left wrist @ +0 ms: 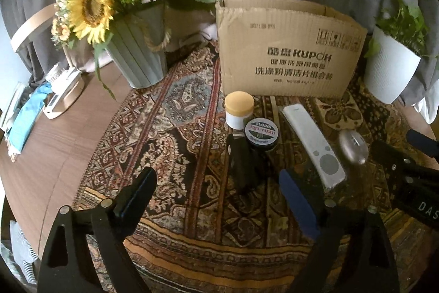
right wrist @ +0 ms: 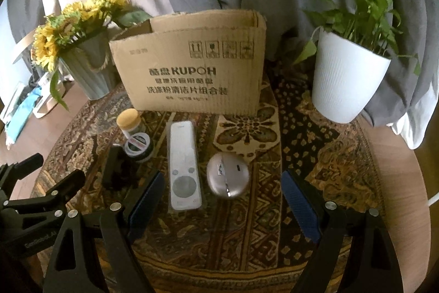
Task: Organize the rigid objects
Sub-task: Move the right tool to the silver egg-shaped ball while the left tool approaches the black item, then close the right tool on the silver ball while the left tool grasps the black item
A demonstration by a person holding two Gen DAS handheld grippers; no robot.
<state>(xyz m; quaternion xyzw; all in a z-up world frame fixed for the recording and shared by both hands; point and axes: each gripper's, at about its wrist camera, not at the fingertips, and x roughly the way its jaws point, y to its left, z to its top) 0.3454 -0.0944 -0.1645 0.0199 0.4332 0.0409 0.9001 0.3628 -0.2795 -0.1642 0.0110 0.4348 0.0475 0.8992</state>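
On a patterned cloth lie a jar with a yellow lid (left wrist: 238,111) (right wrist: 129,122), a round black tin (left wrist: 261,134) (right wrist: 138,146), a dark bottle-like object (left wrist: 242,164) (right wrist: 118,169), a white remote (left wrist: 314,144) (right wrist: 183,164) and a silver mouse (left wrist: 353,146) (right wrist: 227,173). An open cardboard box (left wrist: 288,54) (right wrist: 192,65) stands behind them. My left gripper (left wrist: 219,197) is open and empty in front of the dark object. My right gripper (right wrist: 222,197) is open and empty, its fingers either side of the remote's near end and the mouse.
A sunflower pot (left wrist: 137,56) (right wrist: 87,73) stands at the back left, a white plant pot (left wrist: 389,70) (right wrist: 345,78) at the back right. Papers and a blue cloth (left wrist: 24,120) lie on the wooden table at far left. Grey curtains hang behind.
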